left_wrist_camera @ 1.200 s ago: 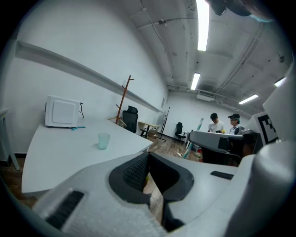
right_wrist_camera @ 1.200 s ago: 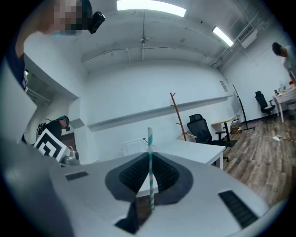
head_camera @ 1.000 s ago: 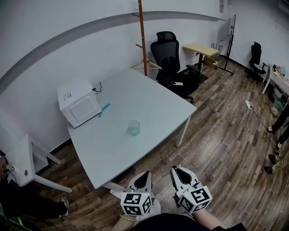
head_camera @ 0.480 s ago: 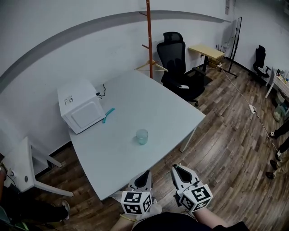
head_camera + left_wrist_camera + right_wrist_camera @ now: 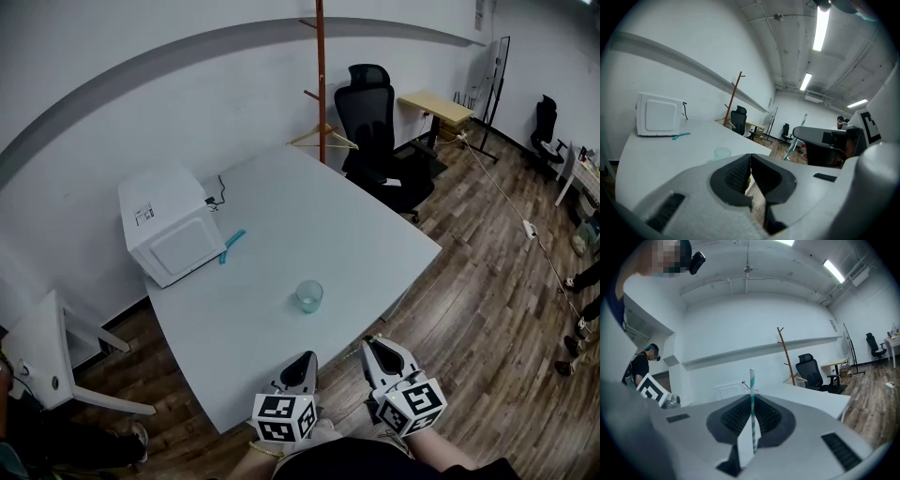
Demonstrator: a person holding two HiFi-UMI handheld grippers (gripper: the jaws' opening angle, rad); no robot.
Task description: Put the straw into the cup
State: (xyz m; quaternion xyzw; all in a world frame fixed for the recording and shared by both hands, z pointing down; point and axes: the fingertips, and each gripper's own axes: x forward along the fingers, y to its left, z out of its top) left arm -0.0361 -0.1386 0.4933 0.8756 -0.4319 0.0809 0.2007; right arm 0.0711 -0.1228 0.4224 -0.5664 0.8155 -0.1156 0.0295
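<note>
A translucent pale-green cup (image 5: 309,296) stands upright on the white table (image 5: 281,216), toward its near edge; the left gripper view shows the cup (image 5: 723,153) just past the jaws. My right gripper (image 5: 375,349) is shut on a teal-and-white striped straw (image 5: 751,380), which stands upright between its pads. In the left gripper view that straw (image 5: 797,136) sticks up to the right. My left gripper (image 5: 303,363) has its jaws closed together with nothing in them. Both grippers hover side by side short of the table's near edge, a little nearer than the cup.
A white microwave (image 5: 172,225) sits at the table's far left with a small teal object (image 5: 232,246) beside it. Behind the table are a black office chair (image 5: 380,112) and a wooden coat stand (image 5: 321,84). A white chair (image 5: 52,352) stands to the left on the wooden floor.
Both grippers have come forward toward the table together. The cup and the table's edge now lie much closer to them. The jaws have not changed.
</note>
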